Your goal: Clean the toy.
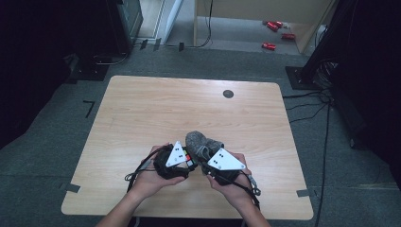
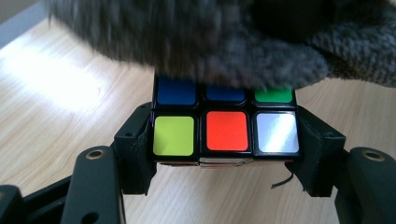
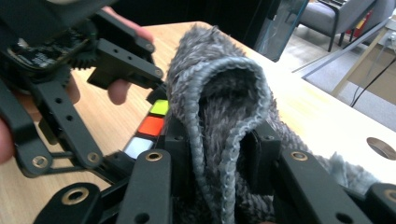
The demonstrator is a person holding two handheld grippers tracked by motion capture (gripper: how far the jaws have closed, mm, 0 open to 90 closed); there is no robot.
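Observation:
My left gripper (image 1: 191,161) is shut on a colour-tiled puzzle cube (image 2: 225,131), its jaws pressing on the cube's two sides just above the wooden table (image 1: 142,109). In the left gripper view, yellow, red and white tiles face the camera. A fuzzy grey sock (image 1: 202,143) hangs over the cube's far top edge (image 2: 210,42). My right gripper (image 3: 217,151) is shut on the sock's cuff (image 3: 219,93), whose open mouth faces the cube (image 3: 152,125). Both hands meet at the table's front middle, grippers tip to tip.
A round black hole (image 1: 228,93) sits in the table near its far edge. Cables (image 1: 326,123) run over the floor to the right, beside dark equipment. Red cans (image 1: 275,26) lie on the floor beyond the table.

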